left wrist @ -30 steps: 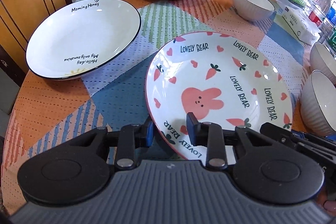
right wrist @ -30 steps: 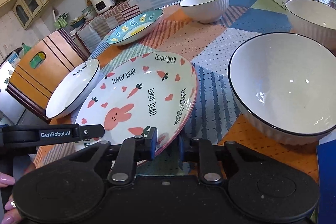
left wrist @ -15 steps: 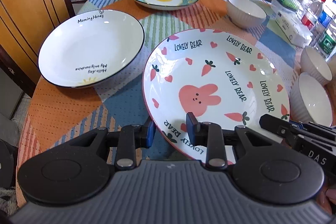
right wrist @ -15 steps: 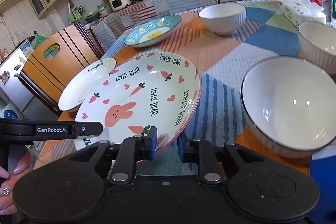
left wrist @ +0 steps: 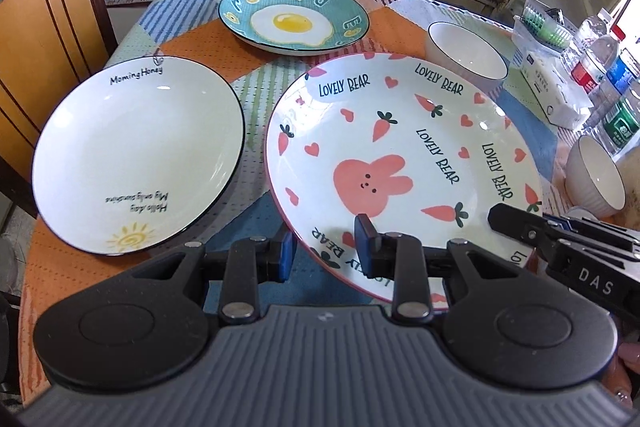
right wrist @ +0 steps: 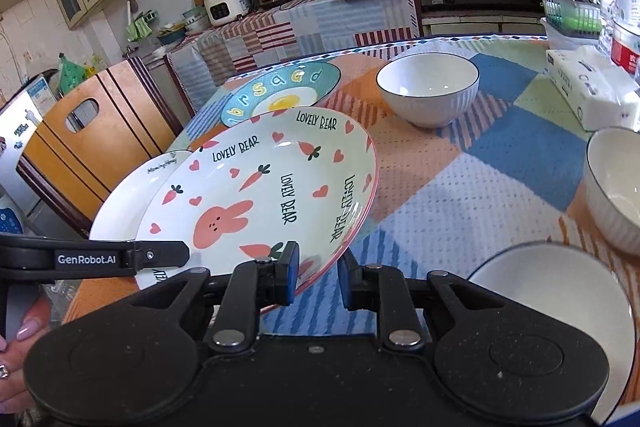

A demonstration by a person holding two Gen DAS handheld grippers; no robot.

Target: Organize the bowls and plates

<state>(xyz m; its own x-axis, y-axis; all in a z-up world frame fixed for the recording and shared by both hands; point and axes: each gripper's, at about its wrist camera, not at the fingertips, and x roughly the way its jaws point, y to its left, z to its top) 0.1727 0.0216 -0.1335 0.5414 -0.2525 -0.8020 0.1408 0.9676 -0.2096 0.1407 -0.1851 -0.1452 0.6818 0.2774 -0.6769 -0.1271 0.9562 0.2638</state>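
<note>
1. A wooden chair stands at the far left, outside the edge of the table with its patchwork cloth.
2. Left of the rabbit plate, a white plate with a sun drawing lies flat on the cloth, close beside the rabbit plate; from the right wrist view the rabbit plate's rim overlaps it.
3. Behind the rabbit plate, a teal plate with a fried-egg picture sits flat near the far edge of the table.
4. The rabbit plate is in the middle, tilted, with its far rim raised above the cloth in the right wrist view.
5. The left gripper is clamped on the rabbit plate's near rim: one pad under the edge, one on the top face.
6. The right gripper is clamped on the same plate's rim further right, one pad above and one below.
7. Behind and right of the rabbit plate stands a white ribbed bowl.
8. Further right of the rabbit plate are two more white bowls, a tissue pack and water bottles.
9. A hand with painted nails shows beside the left gripper.
</note>
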